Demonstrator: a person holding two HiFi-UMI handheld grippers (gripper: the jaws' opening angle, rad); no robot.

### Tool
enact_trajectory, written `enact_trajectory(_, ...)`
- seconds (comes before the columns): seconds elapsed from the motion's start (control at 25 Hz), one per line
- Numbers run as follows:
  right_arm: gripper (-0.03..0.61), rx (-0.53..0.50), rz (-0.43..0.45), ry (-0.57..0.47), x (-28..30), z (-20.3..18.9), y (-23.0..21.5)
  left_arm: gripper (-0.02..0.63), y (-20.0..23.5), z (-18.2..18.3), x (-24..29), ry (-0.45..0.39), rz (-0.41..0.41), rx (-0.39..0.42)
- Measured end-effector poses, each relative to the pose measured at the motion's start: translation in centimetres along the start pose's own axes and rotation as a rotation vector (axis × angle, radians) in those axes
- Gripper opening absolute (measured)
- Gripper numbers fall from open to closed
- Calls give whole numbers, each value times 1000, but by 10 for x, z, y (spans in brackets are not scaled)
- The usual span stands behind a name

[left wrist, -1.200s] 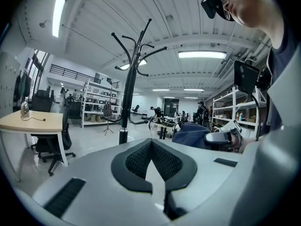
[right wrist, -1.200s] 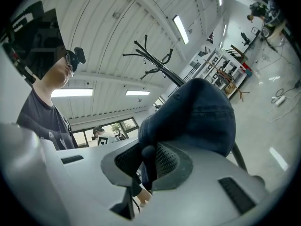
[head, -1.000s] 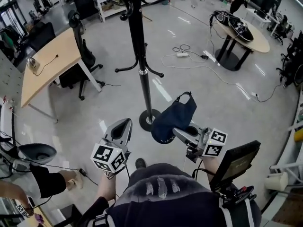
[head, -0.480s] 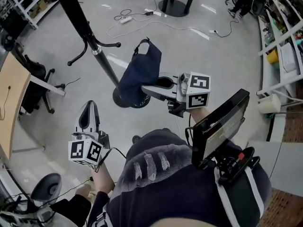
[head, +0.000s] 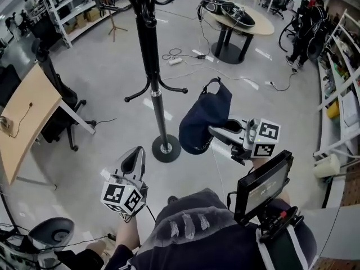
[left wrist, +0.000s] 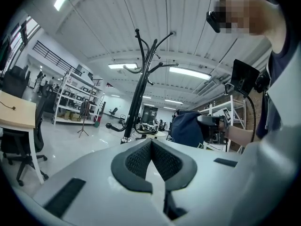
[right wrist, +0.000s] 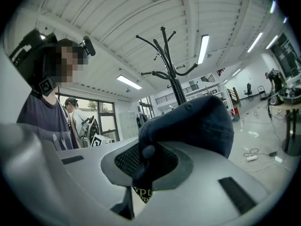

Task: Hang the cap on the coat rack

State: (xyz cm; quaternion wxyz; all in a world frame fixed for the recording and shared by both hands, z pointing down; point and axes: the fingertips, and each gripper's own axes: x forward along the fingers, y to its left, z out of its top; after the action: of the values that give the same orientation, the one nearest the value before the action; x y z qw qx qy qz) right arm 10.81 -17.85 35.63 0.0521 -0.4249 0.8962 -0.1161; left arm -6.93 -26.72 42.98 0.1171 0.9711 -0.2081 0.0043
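Observation:
A navy blue cap (head: pixel 203 120) hangs from my right gripper (head: pixel 216 133), whose jaws are shut on its edge; in the right gripper view the cap (right wrist: pixel 188 124) bulges over the pads. The black coat rack (head: pixel 152 55) stands on its round base (head: pixel 166 148) just left of the cap, its hooks (right wrist: pixel 164 55) high above both grippers. My left gripper (head: pixel 134 161) hovers low and nearer the person, left of the base, shut with nothing in it. In the left gripper view the rack (left wrist: pixel 138 86) rises ahead and the cap (left wrist: pixel 188 128) shows to the right.
A wooden desk (head: pixel 25 122) with an office chair (head: pixel 56 94) stands at the left. A round table (head: pixel 236 21) with gear is at the back, with cables (head: pixel 185 58) on the floor before it. Shelving (head: pixel 337 66) lines the right side. A screen (head: pixel 261 184) is mounted by the person's right arm.
The head view has swung between frames, so the rack shifts in the picture. The cap stays in my right gripper and now hangs close beside the rack's pole; the left gripper stays low.

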Motion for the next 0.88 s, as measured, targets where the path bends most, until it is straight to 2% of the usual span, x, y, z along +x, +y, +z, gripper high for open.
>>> enact_trajectory(0.24,38,-111,-10,20,8,47,-9,6,14,11,-2,-7,0,-5)
enact_trajectory(0.52,38,-218,5,29,9,79,-13,6,32,8,7,-32,20,-12)
enact_trajectory(0.64,38,-278,13,36,6,92,-15,6,29,4,16,-41,16,17)
enact_trajectory(0.88,38,-391,42,18,-12,157,-18,6,13,22,33,-44,32,15)
